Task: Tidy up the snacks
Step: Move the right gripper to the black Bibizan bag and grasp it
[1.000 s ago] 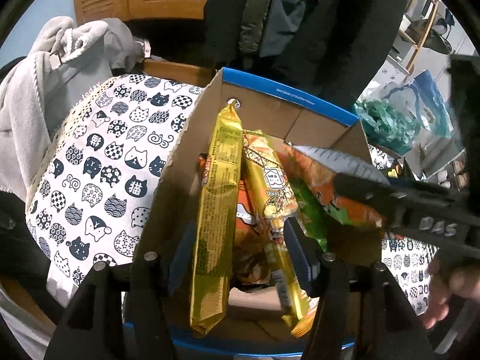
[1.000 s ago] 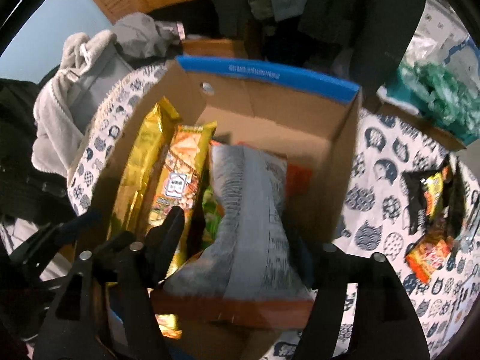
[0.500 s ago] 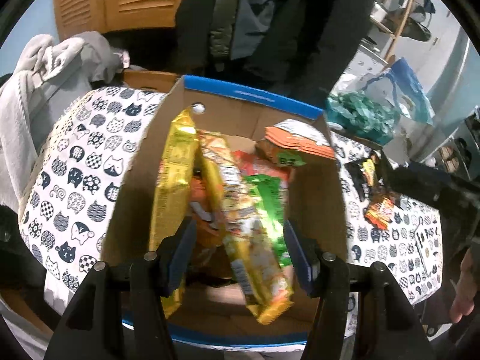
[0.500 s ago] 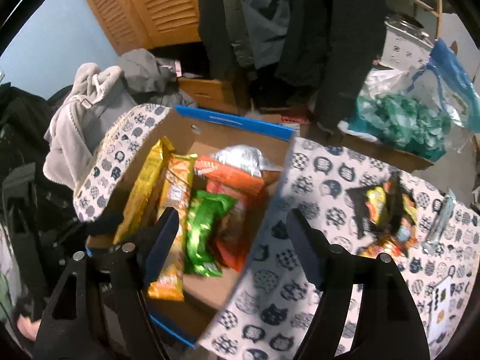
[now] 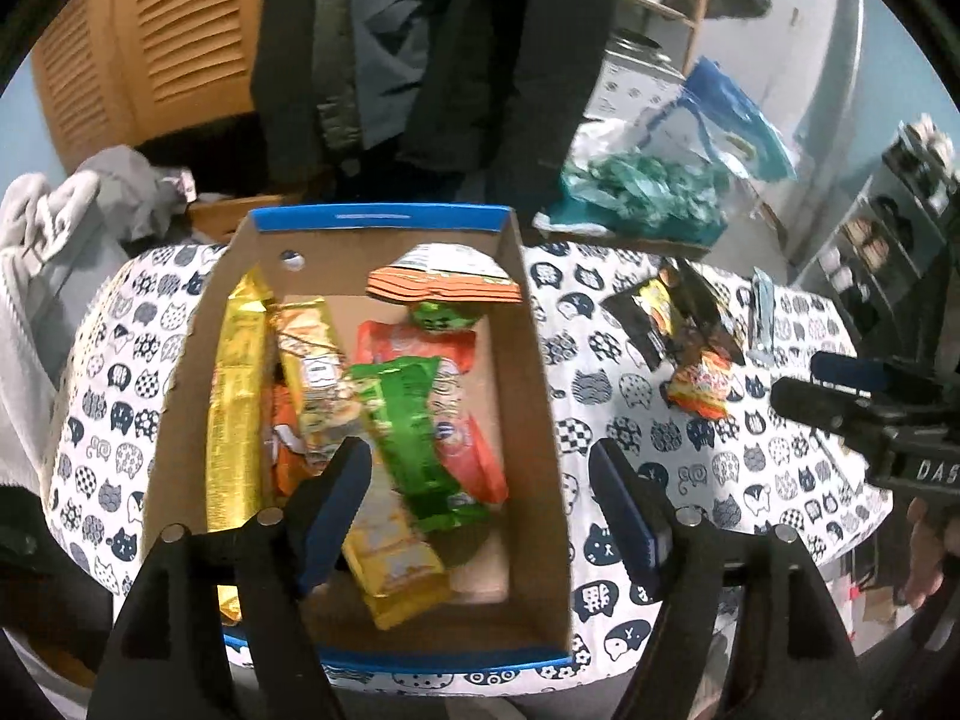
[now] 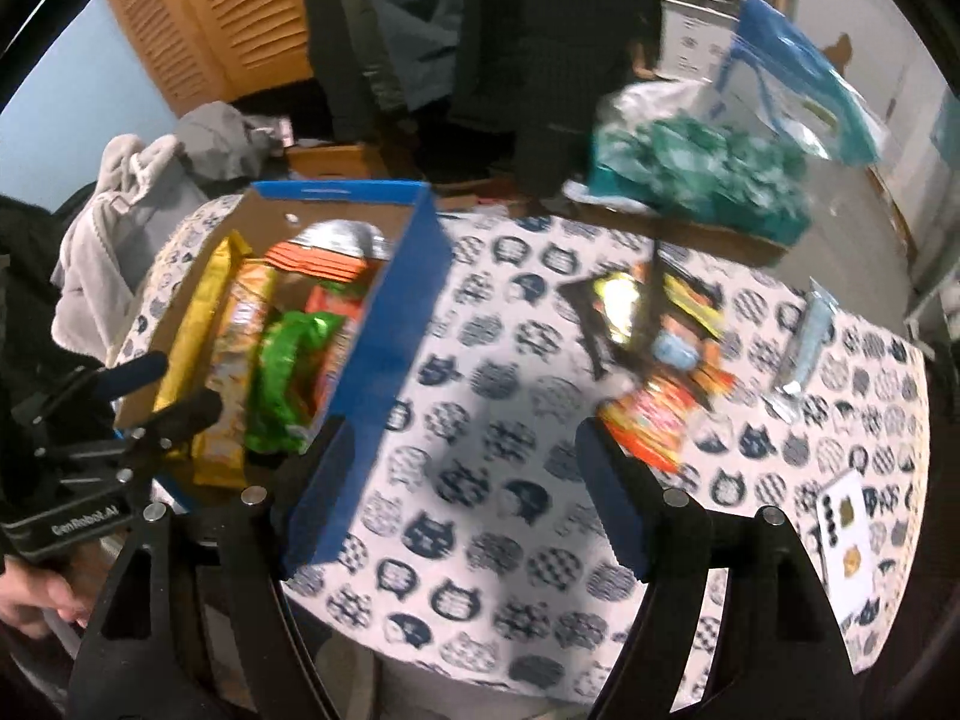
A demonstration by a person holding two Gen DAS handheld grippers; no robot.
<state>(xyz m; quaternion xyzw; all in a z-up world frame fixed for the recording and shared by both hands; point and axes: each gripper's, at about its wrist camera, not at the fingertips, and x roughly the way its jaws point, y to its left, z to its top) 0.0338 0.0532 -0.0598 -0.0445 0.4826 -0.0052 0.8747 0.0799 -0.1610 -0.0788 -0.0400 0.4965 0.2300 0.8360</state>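
Left wrist view: the left tool [image 5: 474, 504] is hanging over the cardboard box [image 5: 537, 420], its jaws having just been opening; they are standing wide apart with nothing pressed between them. The box, blue-edged, is sitting on the cat-print worktop [image 5: 708, 450]. Inside it, a long gold packet [image 5: 237, 414] is lying along the left wall, a yellow-orange packet [image 5: 318, 402] beside it, a green packet [image 5: 414, 426] across an orange bag [image 5: 474, 450], and an orange-and-silver bag [image 5: 444, 279] leaning at the far end.

Right wrist view: the right tool [image 6: 462, 474] is standing open and empty above bare worktop, its jaws having just been opening. A loose pile of snack packets [image 6: 654, 348] is lying to the right of the box, well apart from it. The picture is blurred.
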